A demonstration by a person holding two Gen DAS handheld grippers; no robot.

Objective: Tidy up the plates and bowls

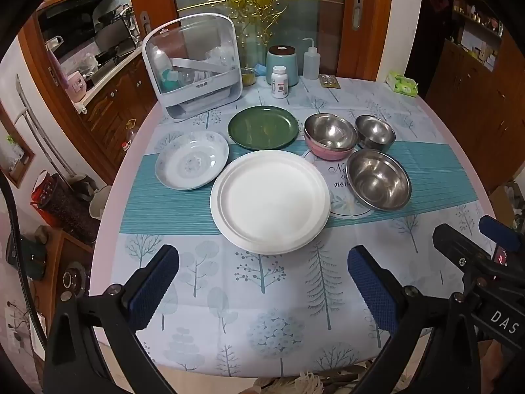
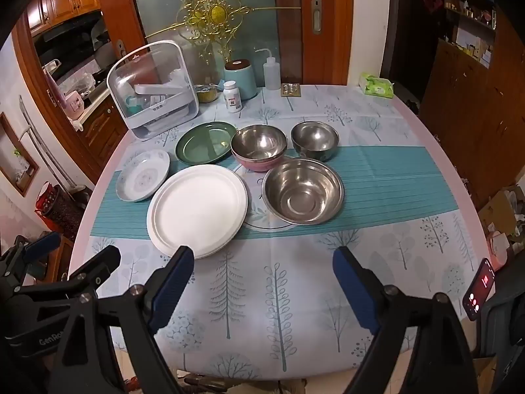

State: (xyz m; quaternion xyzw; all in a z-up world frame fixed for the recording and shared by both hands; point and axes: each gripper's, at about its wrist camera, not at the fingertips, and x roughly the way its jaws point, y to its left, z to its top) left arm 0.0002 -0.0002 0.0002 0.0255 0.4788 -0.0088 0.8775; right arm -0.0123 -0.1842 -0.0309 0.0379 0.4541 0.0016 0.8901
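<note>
We hold both tools wide over the near counter edge, with nothing between the fingers.

Our left hand-held gripper (image 1: 262, 279) and right hand-held gripper (image 2: 262, 279) are spread and empty. On the counter (image 1: 279, 312) the white plate (image 1: 269, 202) lies nearest, the patterned plate (image 1: 192, 160) to its left, the green plate (image 1: 263, 127) farther; three steel bowls (image 1: 378, 179) stand at the right.

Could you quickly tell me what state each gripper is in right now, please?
Left gripper: open, holding nothing, above the table.
Right gripper: open, holding nothing.
</note>
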